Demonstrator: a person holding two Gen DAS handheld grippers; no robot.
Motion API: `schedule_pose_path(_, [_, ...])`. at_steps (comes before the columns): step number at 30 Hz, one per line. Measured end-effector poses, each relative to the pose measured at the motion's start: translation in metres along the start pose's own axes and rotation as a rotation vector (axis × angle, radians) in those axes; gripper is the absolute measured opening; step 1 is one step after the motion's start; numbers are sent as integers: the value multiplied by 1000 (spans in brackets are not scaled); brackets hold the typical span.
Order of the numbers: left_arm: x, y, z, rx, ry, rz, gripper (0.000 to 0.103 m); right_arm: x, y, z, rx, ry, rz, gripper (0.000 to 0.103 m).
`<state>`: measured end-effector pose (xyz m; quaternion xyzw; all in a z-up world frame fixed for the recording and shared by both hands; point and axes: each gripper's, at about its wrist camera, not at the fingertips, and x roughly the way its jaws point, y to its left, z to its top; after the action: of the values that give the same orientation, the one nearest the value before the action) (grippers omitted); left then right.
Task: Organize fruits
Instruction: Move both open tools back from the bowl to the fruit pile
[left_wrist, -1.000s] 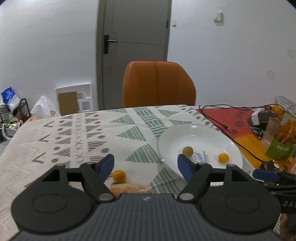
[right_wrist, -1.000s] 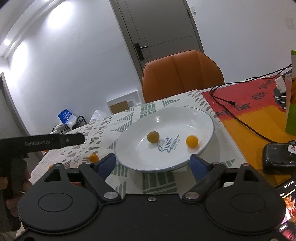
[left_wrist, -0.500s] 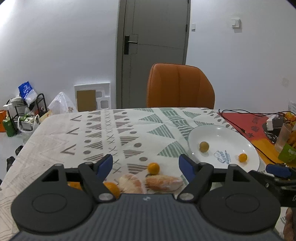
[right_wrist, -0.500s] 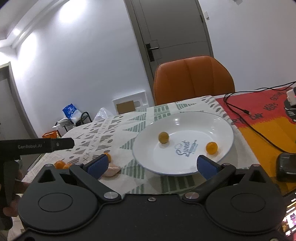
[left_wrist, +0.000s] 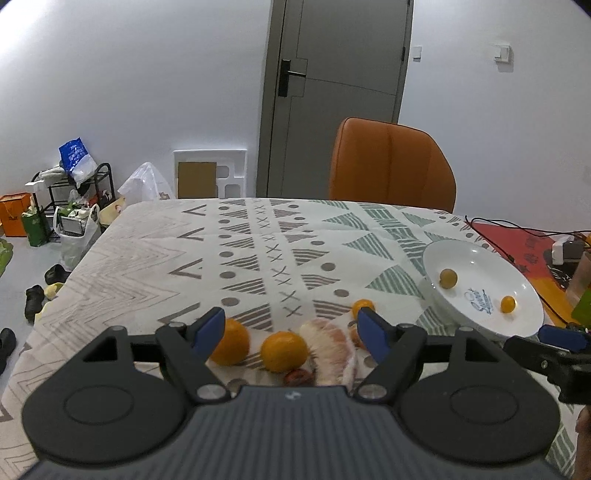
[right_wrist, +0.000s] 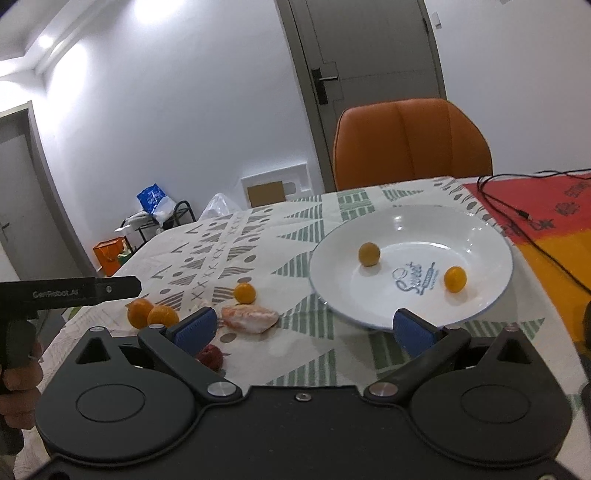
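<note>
- The table, under a white cloth printed with grey and green triangles (left_wrist: 258, 251), carries everything; a red and orange mat (right_wrist: 546, 236) covers its far right part, right of the white round plate.
- An orange padded chair (left_wrist: 391, 166) stands behind the table, beyond the plate, with a grey door (left_wrist: 332, 92) further back.
- The white round plate with blue lettering (right_wrist: 480, 236) is the landmark: it holds a dull yellow-brown round fruit (right_wrist: 369, 254) on its left side and a small bright orange round fruit (right_wrist: 454, 279) to the right of the lettering.
- The left gripper (left_wrist: 293, 328) is wide open and empty, hovering left of the plate over a cluster of fruit; the right gripper (right_wrist: 304, 328) is likewise spread wide with nothing between its blue pads, its right pad in front of the plate's near rim.
- A black cable (right_wrist: 517, 214) runs across the mat, right of the plate.
- Left of the plate lie peeled pink pomelo segments (left_wrist: 328, 343), then two orange mandarins (left_wrist: 284, 350), side by side, further left.
- A small orange kumquat (right_wrist: 244, 293) sits between the pomelo pieces and the plate, clear of both.
- A small dark red fruit (right_wrist: 210, 356) lies nearest the cameras, left of the plate, partly hidden by the gripper bodies.
</note>
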<state>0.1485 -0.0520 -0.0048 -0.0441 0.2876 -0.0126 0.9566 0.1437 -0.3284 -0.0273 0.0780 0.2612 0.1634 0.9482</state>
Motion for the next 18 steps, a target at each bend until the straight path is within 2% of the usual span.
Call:
schedule_pose_path(13, [-1, 18, -16, -6, 29, -16, 77, 16, 19, -7, -46, 57, 45, 103])
schedule_pose_path(18, [1, 22, -24, -10, 36, -20, 77, 25, 27, -10, -68, 92, 52, 98])
